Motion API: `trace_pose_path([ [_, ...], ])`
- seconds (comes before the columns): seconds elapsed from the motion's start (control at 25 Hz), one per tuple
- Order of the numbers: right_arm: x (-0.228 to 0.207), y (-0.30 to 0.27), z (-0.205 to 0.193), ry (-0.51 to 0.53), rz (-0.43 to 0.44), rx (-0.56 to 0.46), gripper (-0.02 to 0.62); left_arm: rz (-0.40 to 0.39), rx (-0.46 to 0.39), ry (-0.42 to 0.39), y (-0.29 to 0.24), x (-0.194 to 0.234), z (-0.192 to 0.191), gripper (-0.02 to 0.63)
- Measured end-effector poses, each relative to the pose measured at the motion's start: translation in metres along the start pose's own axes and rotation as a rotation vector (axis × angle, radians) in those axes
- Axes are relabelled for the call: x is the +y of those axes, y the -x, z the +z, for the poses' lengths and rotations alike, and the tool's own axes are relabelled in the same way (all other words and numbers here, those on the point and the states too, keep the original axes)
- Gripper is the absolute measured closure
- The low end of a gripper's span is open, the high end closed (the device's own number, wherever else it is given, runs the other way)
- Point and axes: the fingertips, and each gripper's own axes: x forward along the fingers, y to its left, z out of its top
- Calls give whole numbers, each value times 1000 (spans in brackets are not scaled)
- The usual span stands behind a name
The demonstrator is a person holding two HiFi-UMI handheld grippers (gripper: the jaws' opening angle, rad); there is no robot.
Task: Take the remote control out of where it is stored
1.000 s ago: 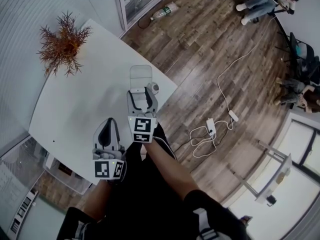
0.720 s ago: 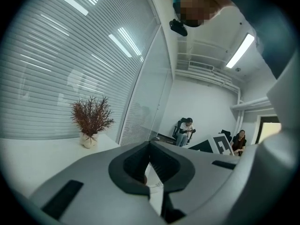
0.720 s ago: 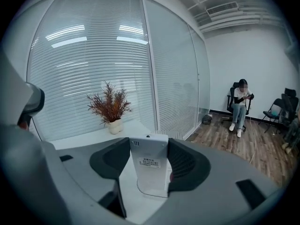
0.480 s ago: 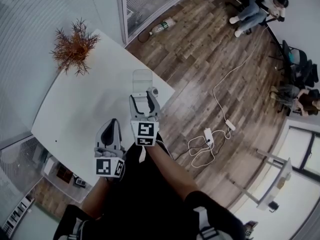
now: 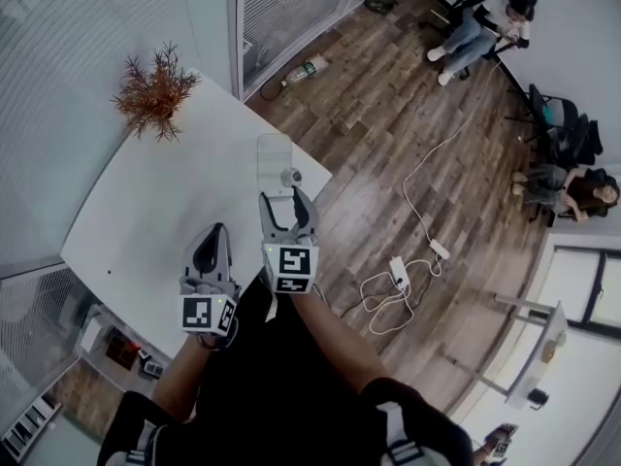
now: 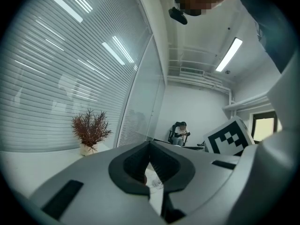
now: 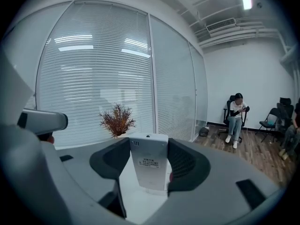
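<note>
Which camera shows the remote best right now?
The right gripper view: the remote stands upright, clamped in the right gripper, label facing the camera. The head view shows that gripper from above, hardly the remote. The left gripper view misses it.

One white table point(image 5: 146, 212), one dried plant point(image 5: 155, 90) at eleven o'clock, one bottle point(image 5: 303, 69) at twelve o'clock, one remote control point(image 7: 149, 165), two claws: left claw point(image 5: 213, 233), right claw point(image 5: 286, 202).

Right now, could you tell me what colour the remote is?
The remote is white with a small label; clearest in the right gripper view.
</note>
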Motion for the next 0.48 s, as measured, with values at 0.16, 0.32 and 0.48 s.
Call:
trace_pose_path([
  [0.16,0,26,8,0,-7,-22,341,-32,-15,-8,13,-14,1,601],
  [0.32,2,49,21,1,1,-43,341,-61,-27,-14,23,-28,6,601],
  [0.48,3,72,29,-2,18,-64,341,-84,-27,-17,30,-43,6,601],
])
